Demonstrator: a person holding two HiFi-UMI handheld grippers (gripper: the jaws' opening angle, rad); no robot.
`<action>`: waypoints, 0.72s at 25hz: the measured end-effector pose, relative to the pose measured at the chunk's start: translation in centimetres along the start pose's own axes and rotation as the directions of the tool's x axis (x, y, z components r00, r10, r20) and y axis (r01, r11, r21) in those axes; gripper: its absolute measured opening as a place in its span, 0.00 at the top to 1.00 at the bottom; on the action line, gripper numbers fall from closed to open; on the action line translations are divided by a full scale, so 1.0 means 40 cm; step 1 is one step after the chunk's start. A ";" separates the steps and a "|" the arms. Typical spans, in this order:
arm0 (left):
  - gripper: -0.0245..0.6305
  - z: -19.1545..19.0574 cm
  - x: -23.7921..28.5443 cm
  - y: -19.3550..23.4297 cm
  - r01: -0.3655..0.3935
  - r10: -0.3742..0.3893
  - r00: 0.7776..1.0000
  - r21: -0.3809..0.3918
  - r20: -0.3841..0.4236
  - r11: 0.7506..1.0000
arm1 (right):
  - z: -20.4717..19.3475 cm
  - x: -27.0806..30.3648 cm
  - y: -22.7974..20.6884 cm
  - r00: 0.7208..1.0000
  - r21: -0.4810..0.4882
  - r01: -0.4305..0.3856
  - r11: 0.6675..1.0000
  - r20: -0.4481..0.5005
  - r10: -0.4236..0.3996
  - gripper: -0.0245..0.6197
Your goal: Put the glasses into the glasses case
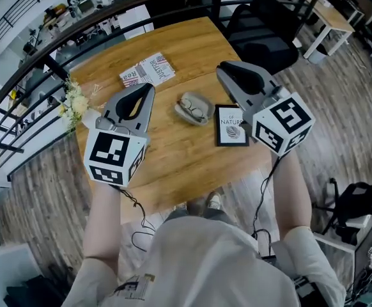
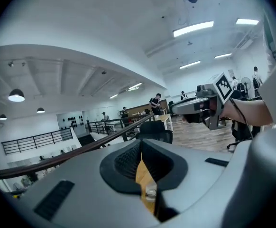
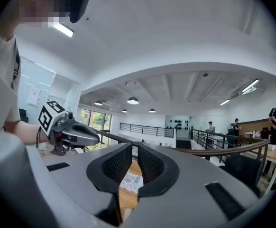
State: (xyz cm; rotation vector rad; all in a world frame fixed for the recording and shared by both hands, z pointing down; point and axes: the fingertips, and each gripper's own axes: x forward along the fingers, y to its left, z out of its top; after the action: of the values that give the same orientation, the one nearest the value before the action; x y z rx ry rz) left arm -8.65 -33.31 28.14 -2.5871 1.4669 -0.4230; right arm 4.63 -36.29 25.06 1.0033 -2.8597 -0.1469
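We hold both grippers empty above the table [image 1: 173, 155], the left gripper [image 1: 150, 87] with jaws together and the right gripper [image 1: 222, 69] with jaws a narrow slit apart, while the glasses [image 1: 195, 112] lie inside the open glasses case [image 1: 202, 99] below, so we judge only closing remains.

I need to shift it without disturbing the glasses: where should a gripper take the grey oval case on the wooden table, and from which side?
Probably its two long rims, pinched across the short width from straight above. The grey oval case lies flat, open side up, with the thin-framed glasses apparently inside, so the middle is best avoided.
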 end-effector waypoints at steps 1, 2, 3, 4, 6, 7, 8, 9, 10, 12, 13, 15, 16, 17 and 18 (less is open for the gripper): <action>0.93 0.018 -0.010 0.000 -0.003 0.003 1.000 0.008 0.014 1.000 | 0.031 -0.019 0.019 1.000 -0.014 -0.009 1.000 0.018 0.009 0.87; 0.93 0.036 -0.022 -0.001 -0.005 0.005 1.000 0.014 0.028 1.000 | 0.059 -0.038 0.038 0.999 -0.029 -0.014 0.999 0.033 0.015 0.87; 0.93 0.055 -0.034 -0.003 -0.006 0.005 0.999 0.020 0.042 1.000 | 0.083 -0.056 0.054 0.999 -0.043 -0.015 0.999 0.046 0.017 0.87; 0.93 0.075 -0.047 -0.006 -0.006 0.005 0.998 0.025 0.059 1.000 | 0.106 -0.074 0.066 0.998 -0.054 -0.010 0.998 0.059 0.013 0.87; 0.93 0.113 -0.070 -0.014 -0.007 0.003 0.996 0.036 0.094 0.999 | 0.143 -0.111 0.082 0.996 -0.066 0.011 0.998 0.085 -0.005 0.88; 0.93 0.128 -0.082 -0.018 -0.008 0.003 0.994 0.041 0.108 0.999 | 0.157 -0.129 0.086 0.995 -0.069 0.027 0.997 0.096 -0.021 0.88; 0.93 0.139 -0.095 -0.023 -0.010 0.005 0.993 0.045 0.119 0.999 | 0.168 -0.146 0.089 0.994 -0.069 0.045 0.997 0.103 -0.037 0.89; 0.93 0.148 -0.108 -0.028 -0.012 0.006 0.992 0.051 0.126 0.999 | 0.176 -0.164 0.092 0.993 -0.067 0.059 0.996 0.109 -0.051 0.89; 0.93 0.155 -0.120 -0.034 -0.012 0.004 0.992 0.057 0.130 0.998 | 0.183 -0.183 0.096 0.991 -0.062 0.069 0.996 0.116 -0.062 0.90; 0.93 0.166 -0.141 -0.048 -0.001 -0.008 0.991 0.067 0.132 0.998 | 0.195 -0.217 0.103 0.988 -0.048 0.083 0.995 0.132 -0.077 0.90; 0.93 0.171 -0.150 -0.052 0.004 -0.013 0.991 0.070 0.134 0.998 | 0.198 -0.232 0.108 0.987 -0.039 0.086 0.996 0.137 -0.080 0.90; 0.93 0.175 -0.167 -0.057 0.004 -0.014 0.990 0.072 0.139 0.997 | 0.200 -0.254 0.126 0.987 -0.021 0.069 0.997 0.147 -0.065 0.91; 0.93 0.174 -0.173 -0.058 0.003 -0.012 0.990 0.071 0.140 0.997 | 0.201 -0.262 0.139 0.987 -0.014 0.049 0.999 0.153 -0.047 0.92; 0.93 0.171 -0.178 -0.059 0.001 -0.011 0.990 0.069 0.139 0.998 | 0.203 -0.269 0.152 0.987 -0.010 0.029 1.000 0.159 -0.027 0.92; 0.93 0.168 -0.182 -0.061 0.001 -0.011 0.990 0.067 0.137 0.998 | 0.205 -0.276 0.164 0.986 -0.009 0.014 1.000 0.166 -0.012 0.92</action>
State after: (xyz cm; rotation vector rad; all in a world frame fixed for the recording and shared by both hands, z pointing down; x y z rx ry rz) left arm -8.12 -25.95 21.11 -2.5144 1.3762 -0.2826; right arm 8.07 -23.79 16.99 1.0552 -2.9981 -0.2578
